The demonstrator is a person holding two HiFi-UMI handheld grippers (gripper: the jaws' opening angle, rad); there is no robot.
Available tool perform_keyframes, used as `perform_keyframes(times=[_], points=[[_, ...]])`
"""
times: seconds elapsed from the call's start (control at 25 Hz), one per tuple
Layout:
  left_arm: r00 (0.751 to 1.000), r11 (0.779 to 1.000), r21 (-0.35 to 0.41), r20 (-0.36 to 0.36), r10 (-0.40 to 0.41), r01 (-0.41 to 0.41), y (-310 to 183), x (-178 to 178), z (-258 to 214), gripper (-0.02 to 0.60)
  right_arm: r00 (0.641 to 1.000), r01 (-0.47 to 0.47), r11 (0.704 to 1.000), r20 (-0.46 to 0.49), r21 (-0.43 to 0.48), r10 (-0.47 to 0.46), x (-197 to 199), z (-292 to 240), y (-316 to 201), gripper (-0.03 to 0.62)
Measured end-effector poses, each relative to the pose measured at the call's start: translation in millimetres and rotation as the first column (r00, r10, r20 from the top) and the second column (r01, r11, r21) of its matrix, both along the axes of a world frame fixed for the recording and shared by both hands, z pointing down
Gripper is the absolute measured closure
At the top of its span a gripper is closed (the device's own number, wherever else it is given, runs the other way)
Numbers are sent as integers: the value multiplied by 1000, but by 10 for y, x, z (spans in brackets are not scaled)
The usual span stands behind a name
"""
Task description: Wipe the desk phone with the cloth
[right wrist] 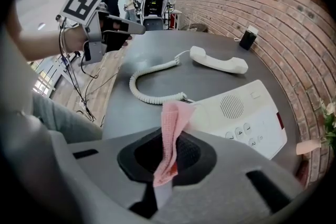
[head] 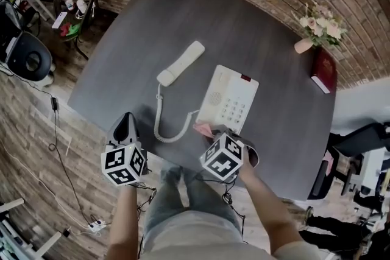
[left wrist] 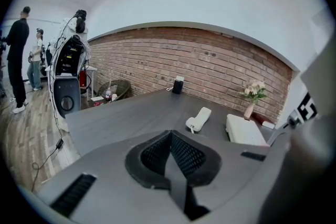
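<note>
Head view: my right gripper [head: 220, 133] is at the near edge of the desk phone [head: 230, 98], with a pink cloth [head: 203, 129] bunched at its tip, just beside the phone's near-left corner. The handset [head: 181, 63] lies off the cradle on the dark table [head: 268, 39], its coiled cord [head: 163, 125] looping back. My left gripper [head: 125, 126] hangs at the table's near edge.

Left gripper view: jaws pressed together, nothing between them.

Right gripper view: jaws clamped on the cloth, which pokes up before the phone.
</note>
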State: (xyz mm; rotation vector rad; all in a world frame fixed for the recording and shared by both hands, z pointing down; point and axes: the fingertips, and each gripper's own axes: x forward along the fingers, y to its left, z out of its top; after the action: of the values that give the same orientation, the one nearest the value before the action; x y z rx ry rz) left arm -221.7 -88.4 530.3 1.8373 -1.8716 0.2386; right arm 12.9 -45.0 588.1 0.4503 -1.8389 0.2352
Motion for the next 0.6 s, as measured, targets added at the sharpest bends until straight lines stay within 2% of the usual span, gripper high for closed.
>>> perform_keyframes(times=[0.28,0.6], points=[[1000,1000,4,-3,21,-21,-98,7,-33,577,1000,-12,1000,15,-27,13,-17,-39,100,572],[999,998,25,0,52,-52,-278,104,-138,577,999,-42,999,31,2,42,115,-236,46,572]])
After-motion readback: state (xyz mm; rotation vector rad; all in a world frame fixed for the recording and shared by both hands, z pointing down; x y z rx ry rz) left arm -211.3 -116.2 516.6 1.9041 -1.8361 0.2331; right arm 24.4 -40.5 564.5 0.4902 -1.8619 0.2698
